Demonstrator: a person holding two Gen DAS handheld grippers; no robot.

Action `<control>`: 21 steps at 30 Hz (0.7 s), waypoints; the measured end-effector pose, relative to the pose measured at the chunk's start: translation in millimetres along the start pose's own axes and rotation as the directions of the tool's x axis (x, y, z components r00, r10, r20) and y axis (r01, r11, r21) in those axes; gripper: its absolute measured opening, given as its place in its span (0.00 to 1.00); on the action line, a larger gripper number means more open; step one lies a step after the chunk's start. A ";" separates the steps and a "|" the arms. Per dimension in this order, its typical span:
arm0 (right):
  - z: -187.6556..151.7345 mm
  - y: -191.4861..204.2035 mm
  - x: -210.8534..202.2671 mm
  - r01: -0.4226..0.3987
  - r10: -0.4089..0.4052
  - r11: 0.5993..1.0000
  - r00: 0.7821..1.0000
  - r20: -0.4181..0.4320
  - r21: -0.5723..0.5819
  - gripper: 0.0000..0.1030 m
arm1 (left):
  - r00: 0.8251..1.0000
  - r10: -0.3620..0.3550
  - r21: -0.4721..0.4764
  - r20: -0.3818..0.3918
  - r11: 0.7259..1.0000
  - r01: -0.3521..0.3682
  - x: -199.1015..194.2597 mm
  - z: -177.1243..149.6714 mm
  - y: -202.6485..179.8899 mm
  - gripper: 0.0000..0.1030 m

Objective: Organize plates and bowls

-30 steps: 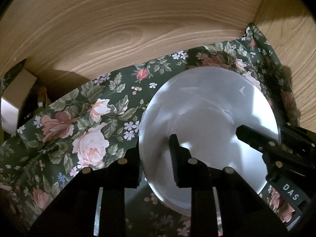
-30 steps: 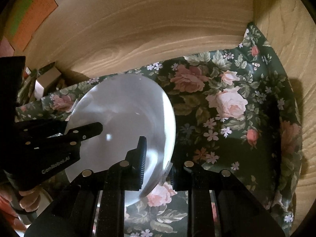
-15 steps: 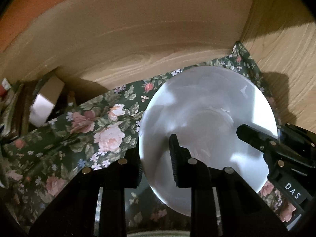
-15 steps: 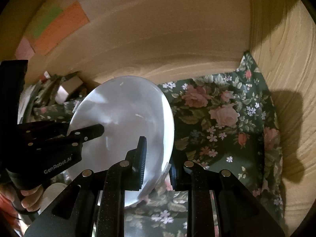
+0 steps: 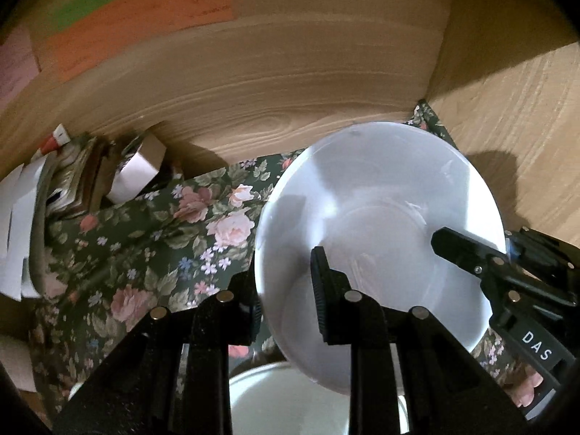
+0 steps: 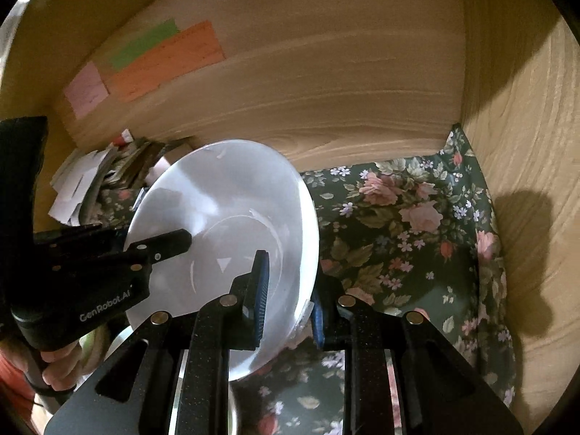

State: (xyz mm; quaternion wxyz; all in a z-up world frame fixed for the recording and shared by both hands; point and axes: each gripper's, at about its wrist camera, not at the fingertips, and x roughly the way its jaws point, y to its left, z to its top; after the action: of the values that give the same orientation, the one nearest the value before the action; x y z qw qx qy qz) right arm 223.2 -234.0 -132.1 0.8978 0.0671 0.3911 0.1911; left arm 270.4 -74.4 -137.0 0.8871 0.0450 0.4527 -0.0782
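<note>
Both tongs pinched one white plate by its rim. The left tongs gripped the plate at its near-left edge, one finger above the white face and the other below the rim. The right tongs clamped the same plate's right edge, the blue ribbed pads pressing from both sides. Each tool showed in the other's camera: the right tongs entered the left wrist view from the right side with one finger lying over the plate, and the left tongs came in from the left of the right wrist view, with the person's hand around its handle.

The plate hung tilted, clear of the floral cloth that lined the bottom of the wooden cabinet. Compared with a second before, the plate had been lifted away from the cloth: more of the cabinet's back wall came into view, and the orange note, green note and pink note stuck on it now showed in both views, where earlier the left view showed none of them. The pile of papers and a small box at the left of the cloth had also slid further into sight. The rim of another white dish appeared below the lifted plate in the left view, which the earliest picture did not show. The grip on the rim looked unchanged throughout.
</note>
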 end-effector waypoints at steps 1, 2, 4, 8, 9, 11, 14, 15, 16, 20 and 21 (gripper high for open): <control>-2.0 3.6 -3.3 0.001 0.000 1.000 1.000 0.005 -0.004 0.18 | 1.000 0.000 -0.004 0.006 1.000 0.000 -3.9 -3.6 1.5 0.23; -3.7 5.3 -4.7 0.001 -0.001 1.000 1.000 0.007 -0.006 0.18 | 1.000 0.000 -0.009 0.010 1.000 0.001 -6.5 -5.9 3.1 0.23; -7.4 10.9 -9.9 -0.001 0.001 1.000 1.000 0.013 -0.007 0.18 | 1.000 -0.001 -0.020 0.018 1.000 0.001 -12.3 -12.2 5.0 0.23; -14.7 21.0 -18.0 -0.005 0.005 1.000 1.000 0.020 -0.011 0.18 | 1.000 -0.003 -0.036 0.021 0.999 0.004 -22.0 -26.2 9.0 0.23; -16.4 23.4 -19.4 -0.006 0.007 1.000 1.000 0.020 -0.013 0.18 | 1.000 -0.001 -0.039 0.024 0.999 0.002 -24.5 -29.9 10.0 0.23; -20.4 29.2 -22.2 -0.008 0.008 1.000 1.000 0.022 -0.018 0.18 | 1.000 -0.002 -0.049 0.029 0.999 0.003 -30.3 -38.0 13.7 0.23; -25.7 38.2 -25.7 -0.012 0.013 0.999 1.000 0.024 -0.031 0.18 | 0.999 -0.001 -0.066 0.035 0.998 0.004 -38.1 -47.9 18.8 0.23; -27.6 41.8 -26.7 -0.014 0.015 0.999 1.000 0.024 -0.035 0.18 | 0.999 0.000 -0.071 0.036 0.997 0.003 -40.6 -51.8 21.1 0.23; -29.6 45.5 -27.6 -0.017 0.017 0.999 1.000 0.023 -0.038 0.18 | 0.999 0.002 -0.075 0.037 0.997 0.001 -42.9 -54.6 22.2 0.23; -36.3 60.0 -28.5 -0.032 0.033 0.998 0.999 0.017 -0.054 0.18 | 0.999 0.013 -0.097 0.039 0.995 -0.009 -51.1 -67.1 31.8 0.23; -37.5 64.3 -28.3 -0.037 0.038 0.997 0.999 0.016 -0.061 0.18 | 0.999 0.017 -0.104 0.041 0.994 -0.013 -53.4 -70.1 34.9 0.23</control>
State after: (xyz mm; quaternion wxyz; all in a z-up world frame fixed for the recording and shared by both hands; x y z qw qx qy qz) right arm 159.7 -187.3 -121.4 0.8990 0.0490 0.3761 0.2191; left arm 190.0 -24.2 -134.6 0.8981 0.0007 0.4372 -0.0487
